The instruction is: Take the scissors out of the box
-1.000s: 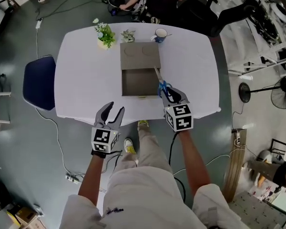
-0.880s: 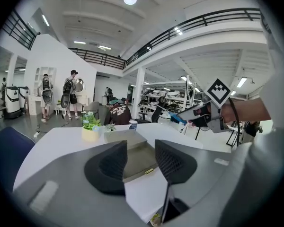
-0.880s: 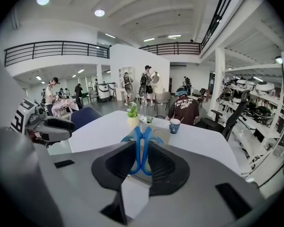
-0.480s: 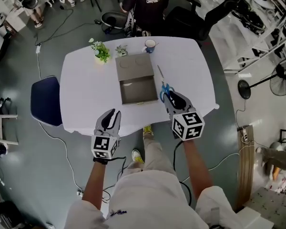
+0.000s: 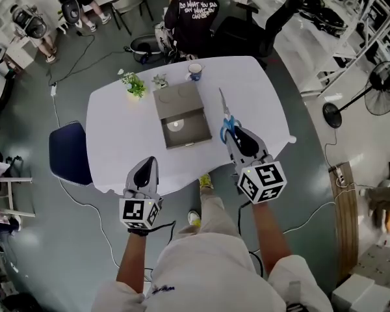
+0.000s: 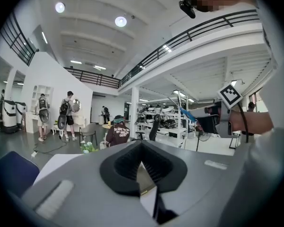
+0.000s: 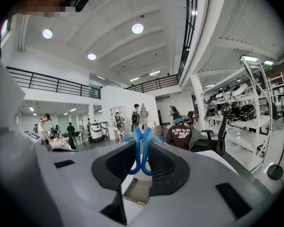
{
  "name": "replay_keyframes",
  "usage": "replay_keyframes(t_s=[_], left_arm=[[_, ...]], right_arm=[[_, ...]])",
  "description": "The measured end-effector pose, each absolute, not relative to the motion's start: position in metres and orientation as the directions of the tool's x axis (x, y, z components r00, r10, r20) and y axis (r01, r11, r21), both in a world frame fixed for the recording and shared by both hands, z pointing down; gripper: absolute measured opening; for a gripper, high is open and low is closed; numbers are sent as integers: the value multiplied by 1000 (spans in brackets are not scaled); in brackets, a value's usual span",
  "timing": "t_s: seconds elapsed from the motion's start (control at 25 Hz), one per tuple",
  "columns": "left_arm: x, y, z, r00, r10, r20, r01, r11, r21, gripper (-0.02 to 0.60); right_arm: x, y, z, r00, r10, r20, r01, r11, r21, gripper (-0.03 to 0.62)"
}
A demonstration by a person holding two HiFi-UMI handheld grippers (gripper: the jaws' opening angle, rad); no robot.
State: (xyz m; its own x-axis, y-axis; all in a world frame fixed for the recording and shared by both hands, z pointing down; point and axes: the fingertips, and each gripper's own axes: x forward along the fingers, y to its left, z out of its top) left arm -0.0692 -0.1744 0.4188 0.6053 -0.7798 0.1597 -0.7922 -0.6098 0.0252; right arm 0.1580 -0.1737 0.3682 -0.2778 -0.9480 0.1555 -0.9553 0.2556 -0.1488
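Head view first: the right gripper [image 5: 231,132] is clamped on the blue handles of the scissors [image 5: 223,108], and the blades run away from the person, over the white table [image 5: 117,142] just to the right of the box [image 5: 172,97]. So the scissors are out of the box and apart from it. The jaws cover most of the handle loops from up here; only a sliver of blue peeks out.

Right gripper view settles the grip: both loops of the scissors [image 7: 137,149] sit pinched between the dark pads, and the blades stand up edge-on, thin and hard to pick out against the hall behind. Only a corner of the box [image 7: 137,193] shows below the jaws; the gripper's own body cuts off the rest.

Over to the left gripper [image 5: 147,164], held near the table's front edge: its jaws have just been closing and now meet tip to tip with nothing between them, as the left gripper view [image 6: 141,144] shows plainly. That view loses most of the table behind the gripper housing.

Inside the open box lies a pale round thing [image 5: 174,125], possibly a roll of tape, too small to tell.
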Motion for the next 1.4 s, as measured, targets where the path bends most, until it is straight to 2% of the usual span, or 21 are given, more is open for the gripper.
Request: replay_keyframes(t_s=[0.16, 0.4, 0.6, 0.96, 1.16, 1.4], left_arm=[[-74, -175, 393, 553, -825, 120, -832, -555, 13, 0], [-74, -158, 367, 570, -817, 91, -819, -573, -13, 0], [-89, -144, 357, 560, -825, 79, -826, -563, -23, 0], [-112, -138, 336, 552, -832, 51, -834, -552, 22, 0], [-112, -137, 331, 554, -832, 32, -831, -550, 83, 0], [-107, -135, 329, 572, -820, 23, -819, -568, 82, 0]], right_arm=[[164, -156, 350, -264, -960, 98, -958, 249, -142, 87], [157, -135, 322, -285, -958, 15, -938, 276, -210, 87], [155, -118, 294, -281, -958, -58, -940, 287, -184, 87], [134, -103, 280, -308, -947, -94, -925, 321, -205, 87], [127, -102, 274, -324, -940, -107, -921, 340, -192, 87], [125, -100, 270, -324, -940, -108, -925, 339, -172, 87]])
